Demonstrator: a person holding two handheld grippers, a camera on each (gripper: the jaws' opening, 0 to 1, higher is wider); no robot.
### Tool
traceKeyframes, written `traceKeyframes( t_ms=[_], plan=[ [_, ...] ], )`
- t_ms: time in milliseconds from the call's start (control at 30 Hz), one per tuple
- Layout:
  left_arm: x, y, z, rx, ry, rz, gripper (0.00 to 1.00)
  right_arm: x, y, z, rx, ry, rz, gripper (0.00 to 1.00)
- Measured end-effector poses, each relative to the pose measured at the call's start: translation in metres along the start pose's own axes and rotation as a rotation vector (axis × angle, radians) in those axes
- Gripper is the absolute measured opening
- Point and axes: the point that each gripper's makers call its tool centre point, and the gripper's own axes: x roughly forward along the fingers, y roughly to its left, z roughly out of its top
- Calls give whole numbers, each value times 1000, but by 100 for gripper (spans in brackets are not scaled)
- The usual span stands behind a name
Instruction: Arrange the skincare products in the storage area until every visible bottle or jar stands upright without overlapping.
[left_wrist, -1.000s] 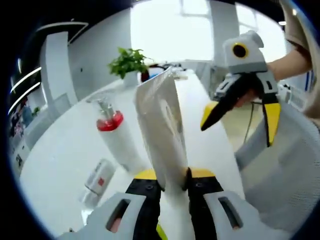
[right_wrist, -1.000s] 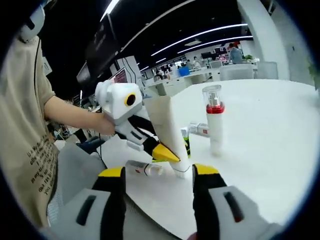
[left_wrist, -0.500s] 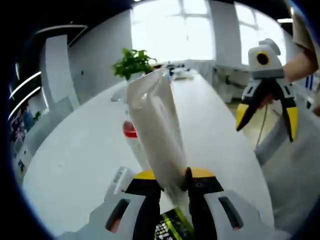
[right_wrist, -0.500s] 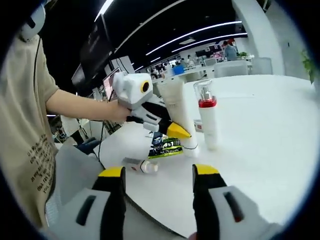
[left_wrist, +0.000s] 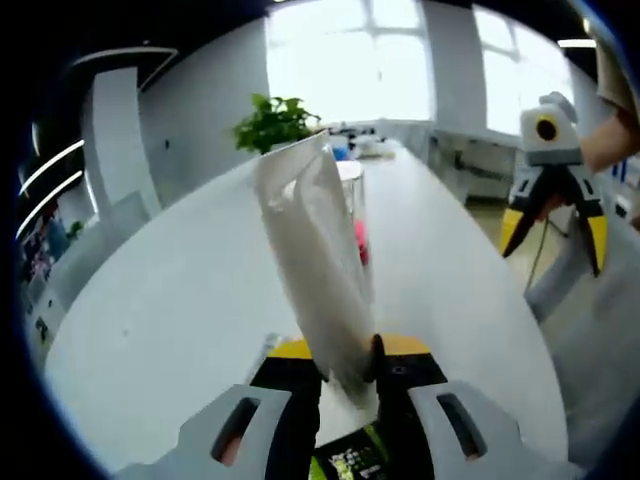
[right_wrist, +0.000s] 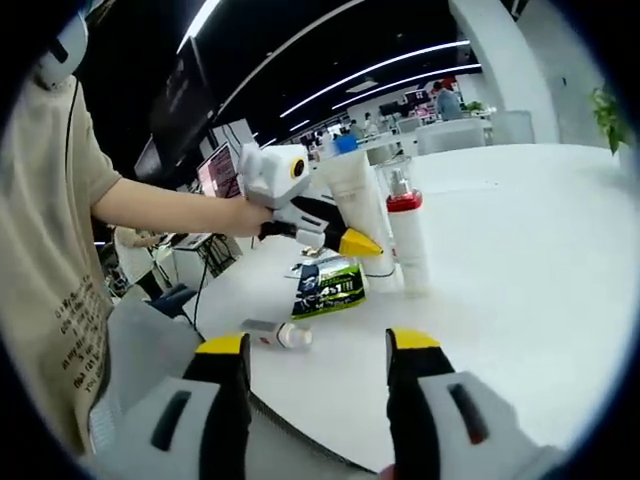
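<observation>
A white tube (left_wrist: 318, 262) stands with its flat end up, and my left gripper (left_wrist: 347, 352) is shut on its lower part. In the right gripper view the white tube (right_wrist: 360, 205) rests cap-down on the table, held by the left gripper (right_wrist: 350, 240), right beside an upright pump bottle (right_wrist: 404, 238) with a red collar. The pump bottle (left_wrist: 357, 232) is mostly hidden behind the tube in the left gripper view. A small bottle (right_wrist: 276, 335) lies on its side nearer me. My right gripper (right_wrist: 318, 352) is open and holds nothing; the right gripper (left_wrist: 553, 245) hangs off to the right.
A green and black sachet (right_wrist: 330, 285) lies flat on the white table (right_wrist: 520, 260) in front of the tube. A potted plant (left_wrist: 276, 120) stands at the far end. A person's arm (right_wrist: 160, 215) reaches in from the left. The table edge runs near my right gripper.
The left gripper has carried the tube away from the right gripper, up beside the pump bottle. The green sachet has come into sight. The right gripper stays open and farther back.
</observation>
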Motion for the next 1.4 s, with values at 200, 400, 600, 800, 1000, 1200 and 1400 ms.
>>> traceKeyframes(
  t_ms=[200,400,600,800,1000,1200,1400],
  plan=[
    [2,2,0,-3,-2,-8,17,0,-3,0,1,1,-8,56],
    [3,2,1,-4,1,-11,17,-1,-9,0,-13,0,-41,63],
    [4,2,2,-5,10,-19,17,-8,-20,2,-11,-11,-84,70],
    [5,1,3,-5,10,-23,17,-12,-28,3,-5,-19,-120,77],
    [6,1,3,-24,23,-28,18,-12,-31,4,-7,-26,-143,87],
    [6,2,2,-43,28,-25,18,-13,-33,6,-6,-29,-160,93],
    [6,2,2,-48,36,-18,18,-15,-33,7,-3,-28,-177,99]
  ],
)
